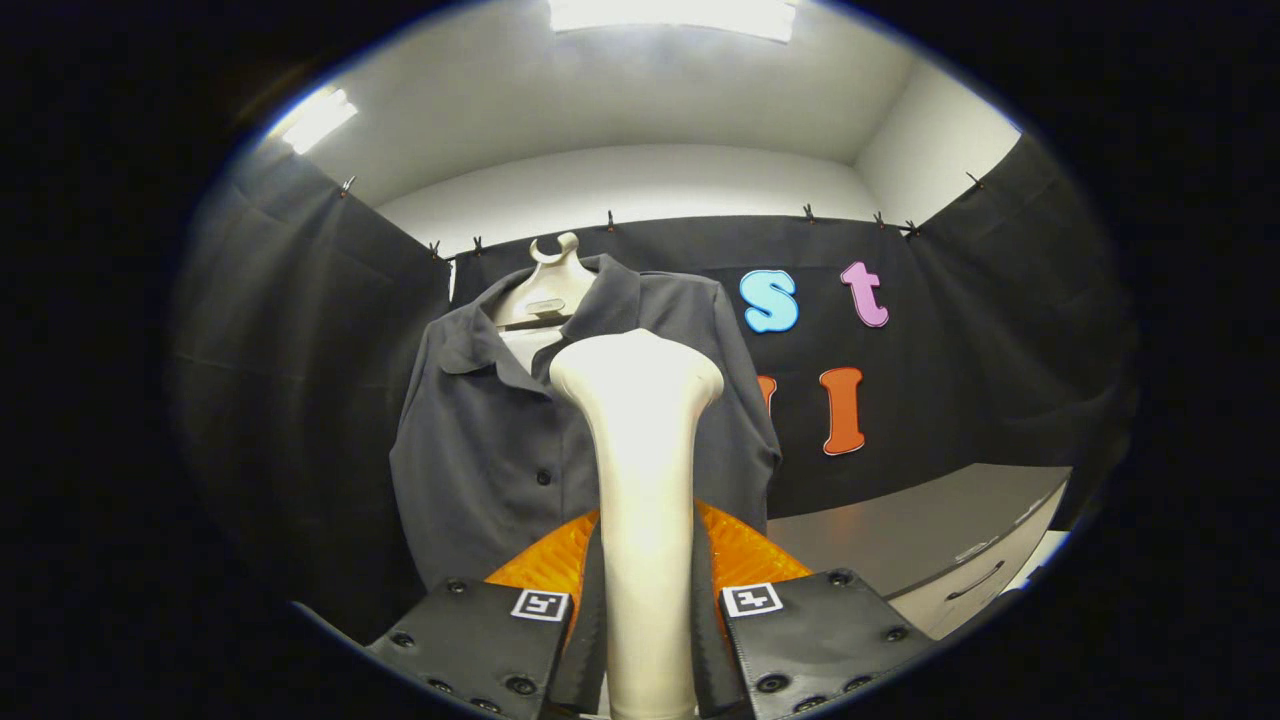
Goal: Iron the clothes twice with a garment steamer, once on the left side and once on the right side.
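Note:
A cream garment steamer (pixel 640 470) stands upright between my fingers, its handle clamped by both pads and its wide head raised above them. My gripper (pixel 645 585) is shut on that handle. Beyond the steamer hangs a dark grey short-sleeved shirt (pixel 500 440) with buttons down the front, on a pale hanger (pixel 545 285) hooked against the black cloth wall. The steamer head sits in front of the shirt's right half, a little short of the fabric; whether it touches cannot be told. The steamer hides the shirt's middle right part.
A grey table (pixel 900 530) with a drawer handle (pixel 975 580) runs off to the right of the shirt. Black cloth walls close the booth on the left, back and right. Ceiling lights shine above.

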Motion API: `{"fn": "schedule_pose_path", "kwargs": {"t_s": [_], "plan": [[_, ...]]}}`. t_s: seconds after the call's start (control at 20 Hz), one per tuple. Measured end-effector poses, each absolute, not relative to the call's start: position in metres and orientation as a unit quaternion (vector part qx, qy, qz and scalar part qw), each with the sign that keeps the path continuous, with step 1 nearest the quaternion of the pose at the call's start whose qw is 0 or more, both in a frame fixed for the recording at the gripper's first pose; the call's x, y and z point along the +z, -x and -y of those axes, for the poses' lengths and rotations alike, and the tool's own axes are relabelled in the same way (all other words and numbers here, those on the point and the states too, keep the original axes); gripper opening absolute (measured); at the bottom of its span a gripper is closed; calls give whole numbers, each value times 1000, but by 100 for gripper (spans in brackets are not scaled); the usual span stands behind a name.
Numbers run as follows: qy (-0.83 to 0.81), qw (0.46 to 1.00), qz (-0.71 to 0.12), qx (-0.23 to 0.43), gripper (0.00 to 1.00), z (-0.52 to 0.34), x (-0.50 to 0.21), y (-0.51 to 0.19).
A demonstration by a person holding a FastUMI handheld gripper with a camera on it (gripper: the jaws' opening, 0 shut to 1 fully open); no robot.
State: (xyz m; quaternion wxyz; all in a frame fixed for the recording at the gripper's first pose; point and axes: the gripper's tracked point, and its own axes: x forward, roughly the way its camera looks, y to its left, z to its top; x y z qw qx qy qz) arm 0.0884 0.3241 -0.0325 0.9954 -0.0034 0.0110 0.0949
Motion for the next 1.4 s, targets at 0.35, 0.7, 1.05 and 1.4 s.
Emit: {"fn": "schedule_pose_path", "kwargs": {"t_s": [0.35,0.7,1.05,1.4], "plan": [[14,995,-35,95,42,-342,-59,-104],[15,993,-77,87,42,-340,-95,-118],[6,989,-118,90,42,-339,-134,-115],[3,982,-163,92,42,-331,-179,-88]]}}
